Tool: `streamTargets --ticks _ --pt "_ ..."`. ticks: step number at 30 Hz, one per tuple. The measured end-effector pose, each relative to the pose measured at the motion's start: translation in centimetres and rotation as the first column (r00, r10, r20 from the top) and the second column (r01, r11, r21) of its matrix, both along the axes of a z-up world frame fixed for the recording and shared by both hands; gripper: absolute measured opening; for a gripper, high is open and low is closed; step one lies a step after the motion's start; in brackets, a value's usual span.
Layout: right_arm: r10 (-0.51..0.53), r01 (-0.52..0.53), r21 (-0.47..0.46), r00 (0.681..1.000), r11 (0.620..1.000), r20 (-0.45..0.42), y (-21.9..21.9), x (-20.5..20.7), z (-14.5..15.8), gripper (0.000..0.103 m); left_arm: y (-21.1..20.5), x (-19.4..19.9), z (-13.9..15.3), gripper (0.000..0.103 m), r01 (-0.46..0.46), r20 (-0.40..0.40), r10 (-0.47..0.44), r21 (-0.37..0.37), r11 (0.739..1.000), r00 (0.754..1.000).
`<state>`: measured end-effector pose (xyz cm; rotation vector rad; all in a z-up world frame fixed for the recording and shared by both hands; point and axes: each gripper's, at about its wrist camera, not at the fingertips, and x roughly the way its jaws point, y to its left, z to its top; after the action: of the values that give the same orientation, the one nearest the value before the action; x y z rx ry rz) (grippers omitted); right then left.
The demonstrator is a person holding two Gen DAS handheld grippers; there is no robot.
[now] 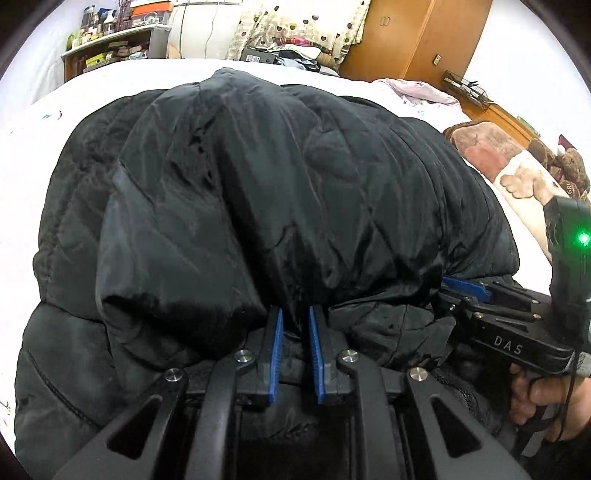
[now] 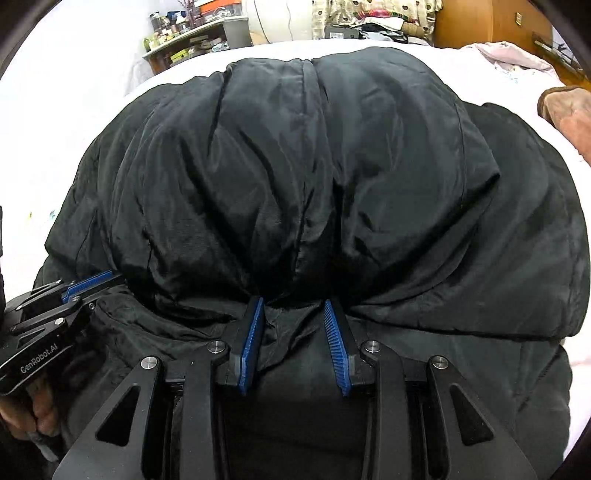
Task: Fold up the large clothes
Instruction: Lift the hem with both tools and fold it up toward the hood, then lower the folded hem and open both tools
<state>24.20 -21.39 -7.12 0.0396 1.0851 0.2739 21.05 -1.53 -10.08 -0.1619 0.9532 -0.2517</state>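
A large black padded jacket [image 1: 266, 192] lies on a white bed, with its near part folded over into a puffy roll; it also fills the right wrist view [image 2: 295, 177]. My left gripper [image 1: 295, 314] is closed narrowly on the roll's near edge, with fabric between its blue pads. My right gripper [image 2: 293, 306] stands wider apart with a bunch of the jacket's fabric between its pads. The right gripper shows at the right of the left wrist view [image 1: 465, 288], and the left gripper at the left of the right wrist view [image 2: 88, 282], both at the same edge.
The white bed sheet [image 1: 48, 122] spreads around the jacket. A brown and cream blanket [image 1: 517, 173] lies at the right. A cluttered shelf [image 1: 110, 44], heart-print pillows [image 1: 303, 26] and a wooden wardrobe [image 1: 417, 33] stand beyond the bed.
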Motion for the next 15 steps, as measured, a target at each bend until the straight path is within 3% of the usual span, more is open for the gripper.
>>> streamTargets --ticks 5,9,11,15 --pt "0.001 -0.001 0.002 1.0 1.0 0.015 -0.5 -1.1 -0.1 0.034 -0.2 -0.2 0.3 0.017 -0.006 -0.006 0.006 0.006 1.0 1.0" --pt "-0.002 0.002 0.042 1.0 0.999 -0.001 -1.7 -1.6 2.0 0.034 -0.4 -0.4 2.8 0.017 0.019 -0.011 -0.019 0.019 1.0 1.0" --pt "-0.009 0.005 0.067 0.999 0.998 0.053 -2.7 -2.3 4.5 0.034 -0.1 -1.1 4.7 0.017 0.033 0.01 -0.033 0.025 0.999 0.999" --pt "-0.031 0.009 0.099 0.974 0.995 0.224 -4.5 -2.1 9.3 0.036 0.3 -0.2 8.3 0.017 0.022 0.136 -0.027 0.036 0.999 0.99"
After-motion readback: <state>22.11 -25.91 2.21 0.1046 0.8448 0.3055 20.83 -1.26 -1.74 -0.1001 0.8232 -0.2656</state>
